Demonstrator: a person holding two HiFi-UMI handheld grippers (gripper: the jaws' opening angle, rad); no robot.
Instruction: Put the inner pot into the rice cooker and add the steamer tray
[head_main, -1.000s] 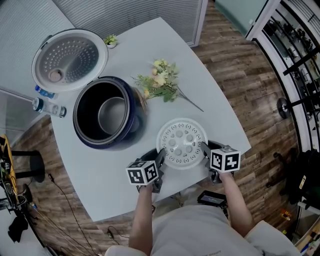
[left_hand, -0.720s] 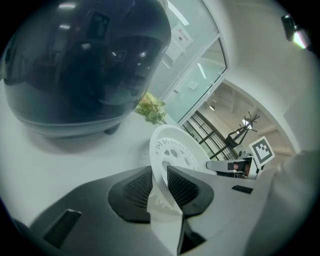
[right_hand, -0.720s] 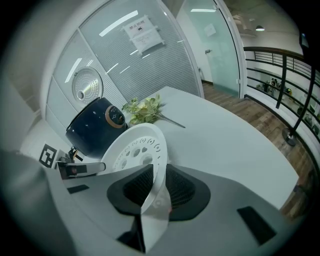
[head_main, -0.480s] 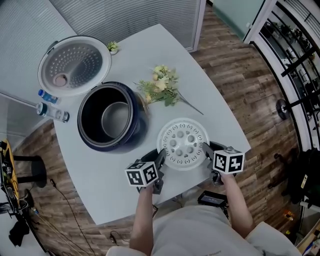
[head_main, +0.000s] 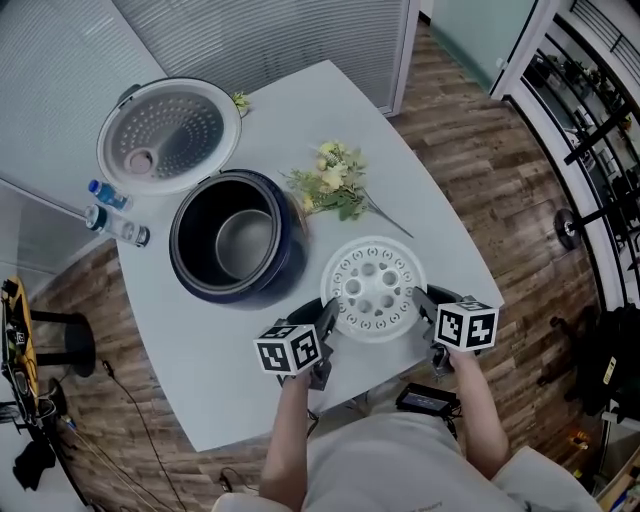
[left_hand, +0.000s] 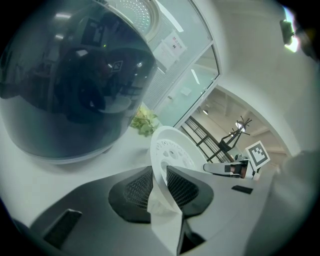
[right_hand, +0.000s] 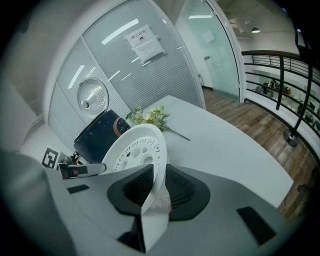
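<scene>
A round white steamer tray (head_main: 374, 288) with holes hangs level over the table's near side, held at both edges. My left gripper (head_main: 322, 334) is shut on its left rim, and my right gripper (head_main: 428, 310) is shut on its right rim. In the left gripper view the steamer tray (left_hand: 167, 152) stands edge-on between the pads, and the right gripper view shows the steamer tray (right_hand: 137, 150) the same way. The dark blue rice cooker (head_main: 238, 248) stands to the left with its lid (head_main: 169, 136) swung open. The metal inner pot (head_main: 244, 240) sits inside it.
A bunch of artificial flowers (head_main: 333, 184) lies on the white table (head_main: 440, 250) behind the tray. Two small bottles (head_main: 118, 212) stand at the table's left edge. A small potted plant (head_main: 241, 100) is by the lid. Wooden floor surrounds the table.
Both grippers have risen with the steamer tray between them, so it stands higher over the table. The cooker and flowers sit further right and lower in the head view as the head camera shifted.
</scene>
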